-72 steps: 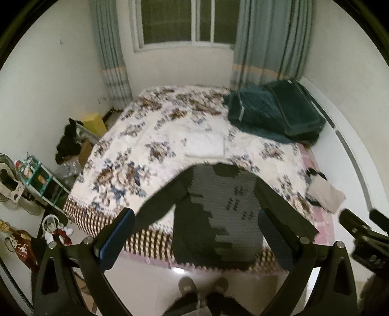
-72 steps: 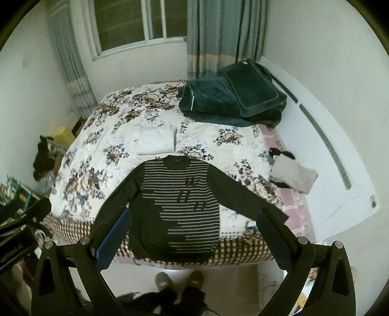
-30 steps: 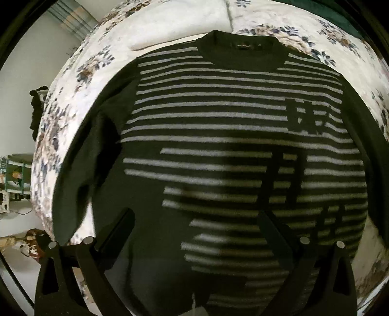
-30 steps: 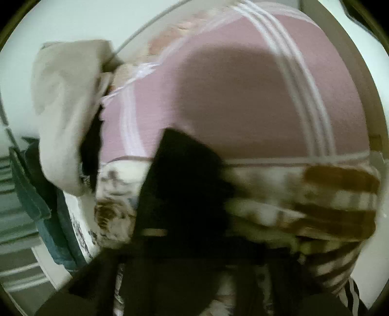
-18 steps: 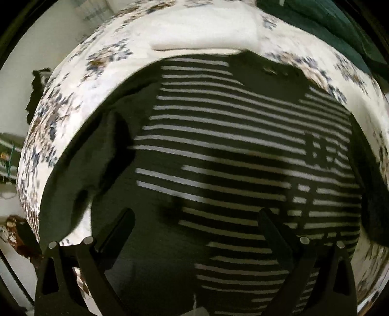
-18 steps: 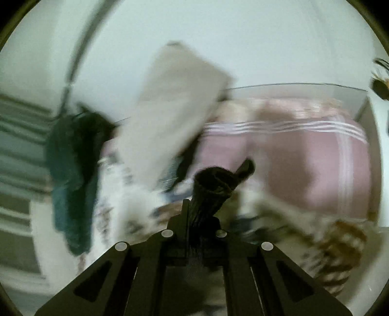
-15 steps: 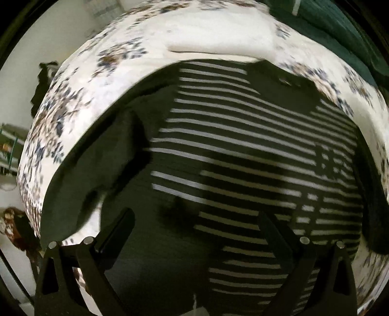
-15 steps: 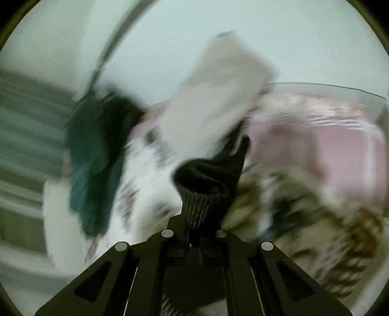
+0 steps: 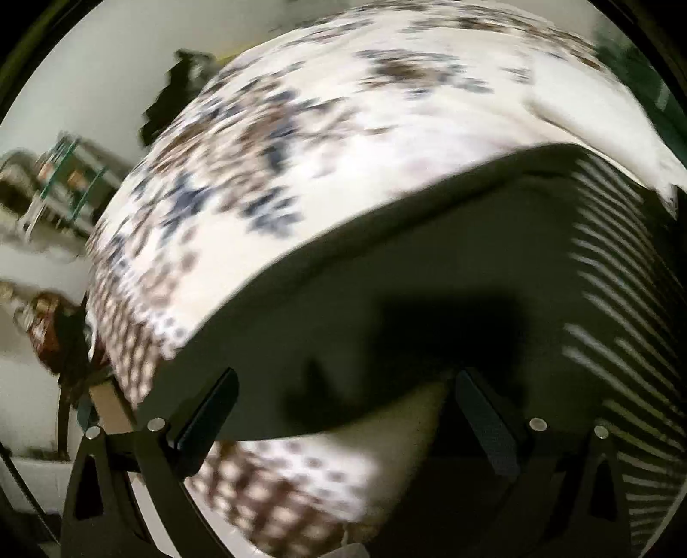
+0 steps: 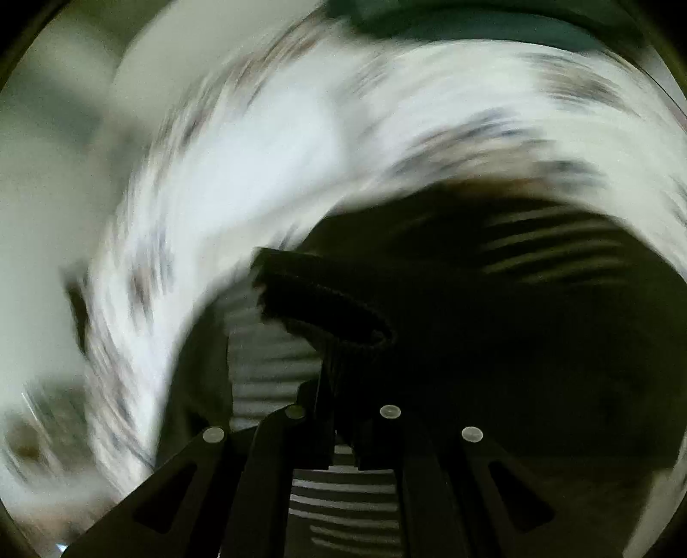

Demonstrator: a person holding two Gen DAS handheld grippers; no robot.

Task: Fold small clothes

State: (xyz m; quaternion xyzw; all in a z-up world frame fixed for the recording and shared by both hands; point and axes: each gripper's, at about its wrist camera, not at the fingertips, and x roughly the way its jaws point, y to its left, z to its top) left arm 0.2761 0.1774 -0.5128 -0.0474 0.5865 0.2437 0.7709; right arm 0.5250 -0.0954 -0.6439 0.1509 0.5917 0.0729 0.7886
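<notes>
A dark sweater with pale stripes lies spread on the flowered bedspread [image 9: 300,141]. In the left wrist view its plain dark sleeve [image 9: 386,274] runs across the middle and the striped body [image 9: 622,300] shows at the right. My left gripper [image 9: 343,412] hangs open just above the sleeve, nothing between its fingers. In the blurred right wrist view my right gripper [image 10: 335,373] is shut on the sweater's ribbed cuff [image 10: 322,309], which sticks up from the jaws, held over the striped body [image 10: 558,244].
The bed's checked front edge [image 9: 279,506] lies near the left gripper. Left of the bed stand a small shelf rack [image 9: 64,180] and shoes [image 9: 47,330] on the floor. A dark green blanket [image 10: 451,21] lies at the bed's far side.
The left gripper has slid left from over the striped body to over the sleeve, still open. The right gripper, shut on the cuff, has swung from the bed's right edge over the sweater.
</notes>
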